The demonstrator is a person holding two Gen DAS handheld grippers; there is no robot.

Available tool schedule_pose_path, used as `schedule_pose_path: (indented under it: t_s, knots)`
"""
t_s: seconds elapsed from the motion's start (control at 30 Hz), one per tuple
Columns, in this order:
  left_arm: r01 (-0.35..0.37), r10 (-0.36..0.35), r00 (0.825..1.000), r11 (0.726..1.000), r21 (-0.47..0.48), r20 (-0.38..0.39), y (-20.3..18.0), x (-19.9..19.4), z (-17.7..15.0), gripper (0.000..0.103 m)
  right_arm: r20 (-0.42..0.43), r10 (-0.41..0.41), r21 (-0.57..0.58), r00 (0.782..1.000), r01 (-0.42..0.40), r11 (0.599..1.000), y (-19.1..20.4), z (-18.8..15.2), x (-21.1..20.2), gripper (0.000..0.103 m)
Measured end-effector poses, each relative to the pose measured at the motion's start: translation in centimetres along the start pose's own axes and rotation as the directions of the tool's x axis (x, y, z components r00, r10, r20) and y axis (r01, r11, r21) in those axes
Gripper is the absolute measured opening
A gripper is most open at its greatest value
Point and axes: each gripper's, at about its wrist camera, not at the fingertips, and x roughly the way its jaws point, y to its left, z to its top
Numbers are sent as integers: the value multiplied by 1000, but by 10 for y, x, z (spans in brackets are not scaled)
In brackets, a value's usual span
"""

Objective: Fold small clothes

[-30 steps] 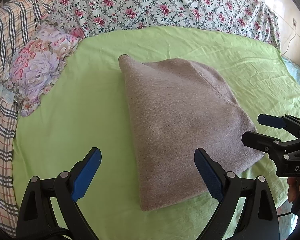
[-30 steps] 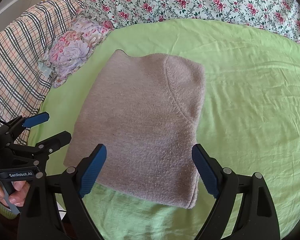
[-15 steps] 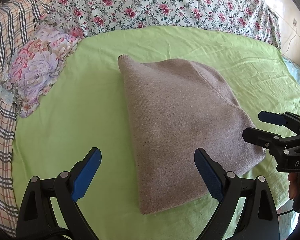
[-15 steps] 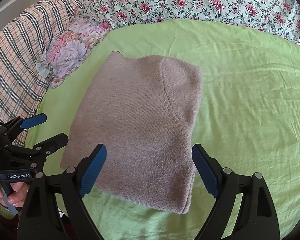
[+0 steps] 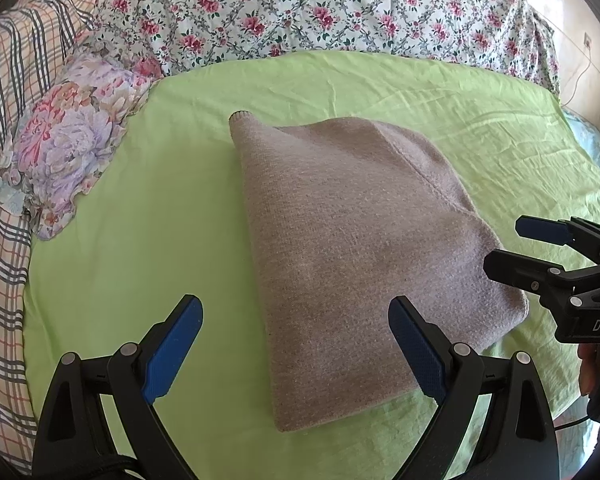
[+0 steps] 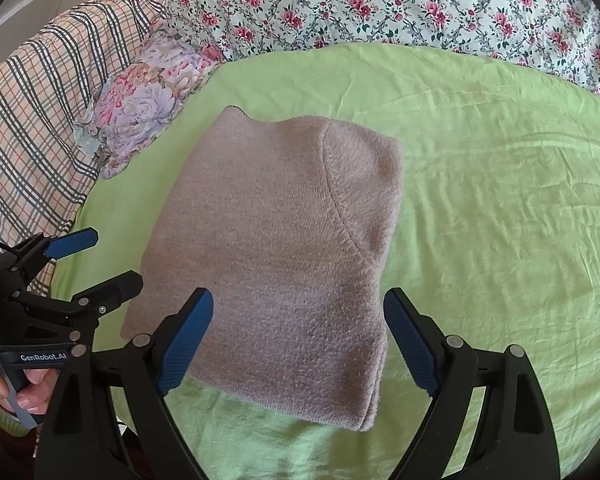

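Nearest the cameras, both claws are spread wide and hold nothing: the left gripper (image 5: 292, 354) hangs over the near left corner of the folded sweater (image 5: 360, 260), and the right gripper (image 6: 298, 342) hangs over its near edge, neither touching the knit. Across the last second they have drawn back a little toward the near edge of the bed — the sweater sits slightly further off in both views, and its outline has not moved on the green sheet (image 5: 148, 248). I read that as a release after a fold: the garment lies as a flat, compact packet, so this piece looks close to done, short of a last smoothing or setting it aside. The sweater rests near the middle of the sheet, well clear of its edges, with bare green all round it. Its long axis runs from the near edge of the bed toward the far one, tipped a little to the left as it goes. The near end is a straight, thick folded edge; the far end narrows, and a small ribbed corner — a cuff or hem, I cannot tell which — pokes out at the far left, pointing toward the flowered pillow (image 6: 148, 100). Beyond lie the checked blanket (image 6: 36, 112) at the left edge and the rose-print quilt (image 5: 320, 8) along the far edge.
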Motion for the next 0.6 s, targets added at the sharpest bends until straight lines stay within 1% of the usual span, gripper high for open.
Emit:
schedule_pose_path:
  t_s: [0.6]
  knots:
    - [4,-4,1000,1000,-5,3,5,0,7,95,10,0,-13,1000,0,1000,0,8,1,88]
